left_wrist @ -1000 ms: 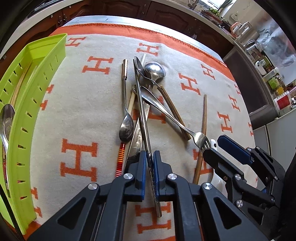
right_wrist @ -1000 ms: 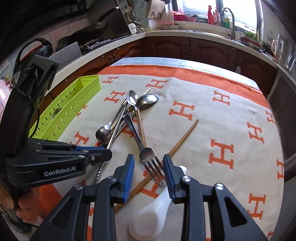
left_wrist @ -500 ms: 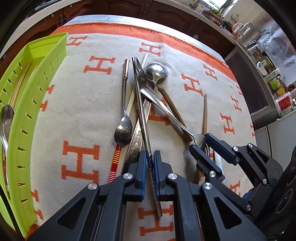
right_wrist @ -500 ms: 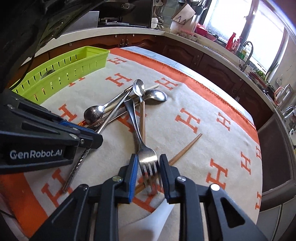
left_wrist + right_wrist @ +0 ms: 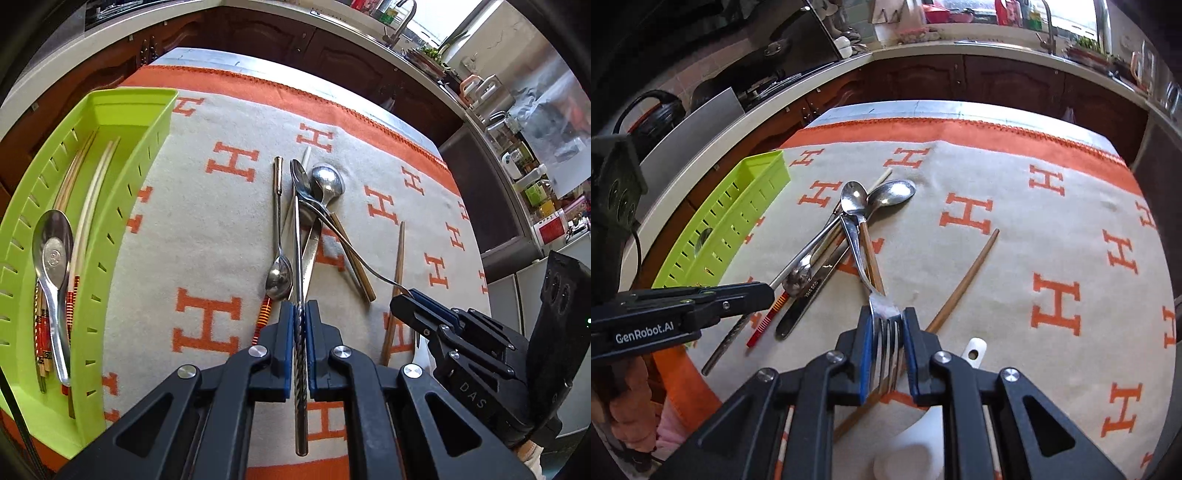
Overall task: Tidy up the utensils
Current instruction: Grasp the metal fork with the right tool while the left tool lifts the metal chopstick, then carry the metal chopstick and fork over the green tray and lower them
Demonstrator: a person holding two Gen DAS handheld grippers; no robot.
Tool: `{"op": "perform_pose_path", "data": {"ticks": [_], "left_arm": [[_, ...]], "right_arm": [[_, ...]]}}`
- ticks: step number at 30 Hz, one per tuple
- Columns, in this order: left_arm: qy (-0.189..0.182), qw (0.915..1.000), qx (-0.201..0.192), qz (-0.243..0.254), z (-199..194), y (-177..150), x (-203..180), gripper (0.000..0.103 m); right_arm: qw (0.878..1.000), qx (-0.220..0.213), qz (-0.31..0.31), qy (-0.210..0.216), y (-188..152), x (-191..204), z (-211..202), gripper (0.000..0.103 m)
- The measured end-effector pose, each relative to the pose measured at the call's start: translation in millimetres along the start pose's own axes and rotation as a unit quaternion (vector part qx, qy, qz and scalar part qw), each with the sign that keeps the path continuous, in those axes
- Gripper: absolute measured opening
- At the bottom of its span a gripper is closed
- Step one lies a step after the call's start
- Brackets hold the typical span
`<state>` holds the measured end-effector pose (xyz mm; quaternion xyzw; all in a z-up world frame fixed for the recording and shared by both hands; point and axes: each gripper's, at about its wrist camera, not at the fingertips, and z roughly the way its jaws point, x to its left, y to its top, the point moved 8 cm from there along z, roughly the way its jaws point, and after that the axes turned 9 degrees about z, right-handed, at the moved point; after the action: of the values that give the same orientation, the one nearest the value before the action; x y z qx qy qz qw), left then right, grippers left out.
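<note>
Closing since a second ago, my right tongs pinch the fork at six o'clock, while my left tongs stay clamped on a twisted-handle spoon.

both wrist views look steeply down, close over the shared utensil pile from neighbouring sides.

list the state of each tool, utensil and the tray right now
left tool: shut on twisted-handle spoon
right tool: closing on fork
green tray: holds a spoon and chopsticks
wooden chopstick: flat on cloth
white spoon: on cloth, partly hidden
</note>
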<state>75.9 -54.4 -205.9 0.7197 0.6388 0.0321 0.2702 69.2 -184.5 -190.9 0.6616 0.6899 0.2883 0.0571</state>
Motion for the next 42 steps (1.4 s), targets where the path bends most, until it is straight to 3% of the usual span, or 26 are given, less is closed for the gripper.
{"op": "perform_pose_path", "data": {"ticks": [9,13,18,25,33,42], "left_arm": [[0.027,0.9994,-0.016,0.015,-15,-5,13,0.003],[0.035,0.9986,-0.033,0.024,-28,-5,16,0.003],[0.051,0.9964,-0.059,0.034,-47,0,23,0.003],[0.071,0.9926,-0.097,0.02,-84,10,51,0.003],[0.114,0.9848,-0.13,-0.007,-117,9,114,0.003],[0.126,0.9869,-0.096,-0.031,-94,-9,176,0.004]], "right_arm": [[0.998,0.015,0.055,0.024,-8,5,-3,0.013],[0.997,0.011,0.069,0.031,-7,7,-11,0.004],[0.998,-0.004,0.067,0.009,-1,8,-16,0.004],[0.995,0.001,0.096,0.033,3,18,-22,0.004],[0.99,0.014,0.117,0.074,20,69,-26,0.004],[0.986,0.078,0.118,0.085,24,143,8,0.004]]}}
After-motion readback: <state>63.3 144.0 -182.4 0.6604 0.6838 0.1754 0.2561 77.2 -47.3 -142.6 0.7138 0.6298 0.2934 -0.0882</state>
